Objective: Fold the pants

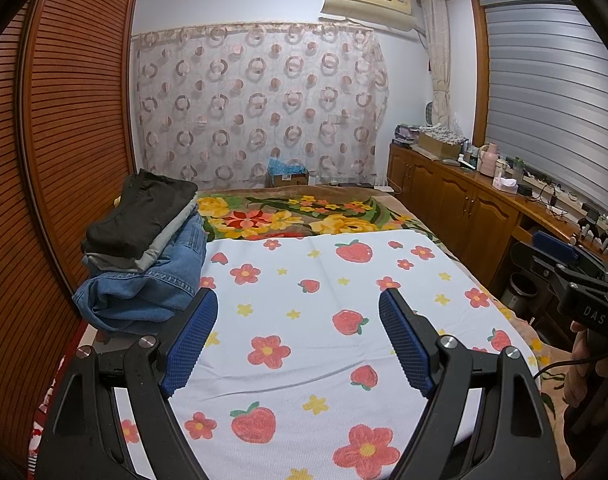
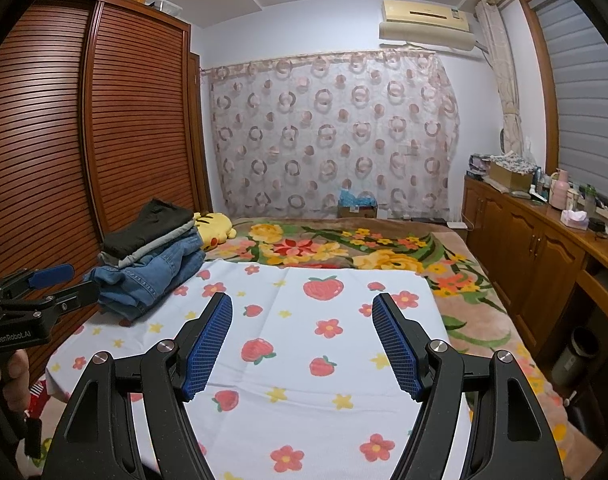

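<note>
A pile of pants (image 1: 143, 248) lies at the left of the bed: a dark pair on top, a grey one under it, blue jeans (image 1: 151, 284) at the bottom. The same pile of pants (image 2: 151, 260) shows at mid left in the right wrist view. My left gripper (image 1: 297, 300) hovers open over the white strawberry-print sheet (image 1: 304, 320), just right of the jeans, with nothing between its blue pads. My right gripper (image 2: 301, 304) is also open and empty above the sheet (image 2: 304, 340). Each gripper shows at the edge of the other's view, held by a hand.
A flowered blanket (image 1: 304, 212) covers the far half of the bed. A slatted wooden wardrobe (image 1: 63, 140) stands close on the left, a cluttered low wooden cabinet (image 1: 464, 192) on the right. A yellow plush toy (image 2: 213, 226) lies behind the pile. A bin (image 2: 576, 356) stands by the bed.
</note>
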The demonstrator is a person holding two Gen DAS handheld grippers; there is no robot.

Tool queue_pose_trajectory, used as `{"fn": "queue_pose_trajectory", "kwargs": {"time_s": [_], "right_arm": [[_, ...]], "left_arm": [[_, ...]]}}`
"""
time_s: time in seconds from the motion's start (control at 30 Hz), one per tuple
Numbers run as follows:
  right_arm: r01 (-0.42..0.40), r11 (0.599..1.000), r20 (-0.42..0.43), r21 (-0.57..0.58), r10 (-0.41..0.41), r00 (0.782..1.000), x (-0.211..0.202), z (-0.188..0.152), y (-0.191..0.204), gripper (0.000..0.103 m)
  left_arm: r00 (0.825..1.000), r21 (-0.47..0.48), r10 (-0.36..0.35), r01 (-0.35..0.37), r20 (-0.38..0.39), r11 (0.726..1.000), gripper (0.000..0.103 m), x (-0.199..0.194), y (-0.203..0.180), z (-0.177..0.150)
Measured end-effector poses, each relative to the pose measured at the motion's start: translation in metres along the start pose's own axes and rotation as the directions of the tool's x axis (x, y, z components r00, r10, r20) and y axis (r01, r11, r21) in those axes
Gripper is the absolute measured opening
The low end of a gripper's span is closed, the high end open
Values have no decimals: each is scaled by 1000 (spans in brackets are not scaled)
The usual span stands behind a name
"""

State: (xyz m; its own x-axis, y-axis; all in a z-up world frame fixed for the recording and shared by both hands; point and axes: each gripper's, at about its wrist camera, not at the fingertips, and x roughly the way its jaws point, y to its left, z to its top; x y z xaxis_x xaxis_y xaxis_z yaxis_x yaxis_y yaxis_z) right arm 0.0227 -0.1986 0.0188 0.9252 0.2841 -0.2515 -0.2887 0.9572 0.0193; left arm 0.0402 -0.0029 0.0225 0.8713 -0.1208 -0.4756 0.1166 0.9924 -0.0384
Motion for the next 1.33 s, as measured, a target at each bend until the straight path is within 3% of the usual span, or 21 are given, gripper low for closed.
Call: {"fn": "queue_pose_trajectory", "kwargs": {"time_s": [1.33], "right_arm": [[-2, 1000, 1, -2, 2, 1000, -2, -2, -3, 75]], "left_arm": [[1000, 1, 0, 0, 4, 1000, 83, 1, 0, -4]]}}
